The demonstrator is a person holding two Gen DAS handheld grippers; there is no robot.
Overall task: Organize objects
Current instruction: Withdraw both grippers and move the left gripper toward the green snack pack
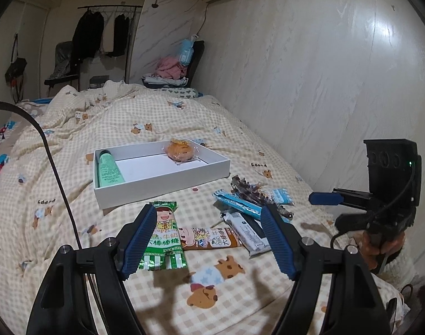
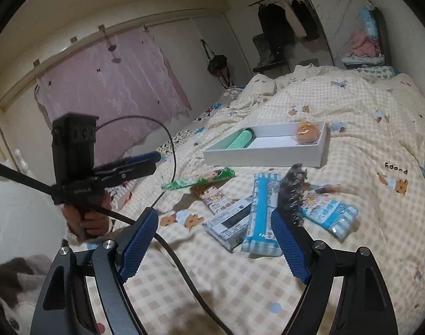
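Left wrist view: left gripper [image 1: 208,236] spread, empty, above green lollipop packet [image 1: 163,234], judged light, crinkly, slippery; pinch mid-body.

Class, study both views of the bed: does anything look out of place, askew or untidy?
Yes. Only a green tube and an orange wrapped snack lie in the white box. The other packets sit loose on the quilt in front of it, criss-crossed in a heap, with a dark hair claw lying on the blue packets.
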